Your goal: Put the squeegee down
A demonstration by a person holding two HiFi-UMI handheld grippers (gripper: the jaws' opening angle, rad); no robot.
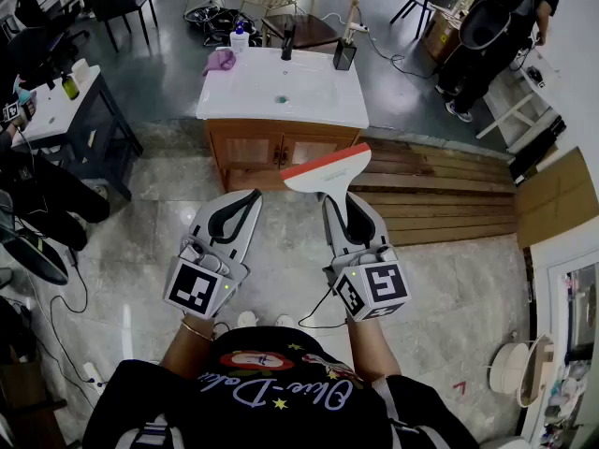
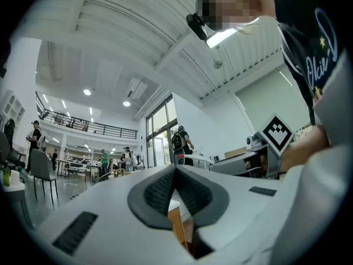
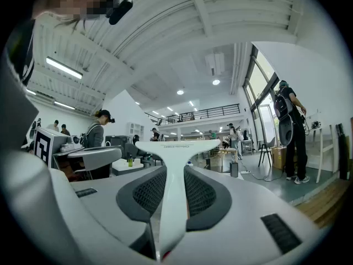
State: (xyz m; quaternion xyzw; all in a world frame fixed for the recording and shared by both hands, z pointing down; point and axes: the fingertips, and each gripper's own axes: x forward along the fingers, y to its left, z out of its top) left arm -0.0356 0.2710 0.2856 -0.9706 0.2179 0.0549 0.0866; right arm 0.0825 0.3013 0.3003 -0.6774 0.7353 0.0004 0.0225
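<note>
Fingers (image 1: 365, 224) of the right gripper (image 1: 334, 200) pinch the handle of a white plastic squeegee with a red blade edge (image 1: 328, 166). In the head view I see the squeegee held off the grey stone floor (image 1: 281, 269). Its blade lies crosswise at the far end, short of the white counter on a wooden cabinet (image 1: 309, 92) and not touching it. Beside it, the left gripper (image 1: 254, 195) points the same way, its fingers (image 1: 209, 230) drawn to one tip.

Left gripper view: I read both dark ribbed pads as pressed together at the tip, with nothing between them. A slit lower down shows only the wooden cabinet beyond.

Right gripper view: the white handle runs straight up between the two dark mesh pads, which close on it from both sides. The blade spreads wide across the picture just past the fingertips. Behind it I see a large hall, and a person in dark clothes (image 3: 292, 131) stands at the right.
</note>
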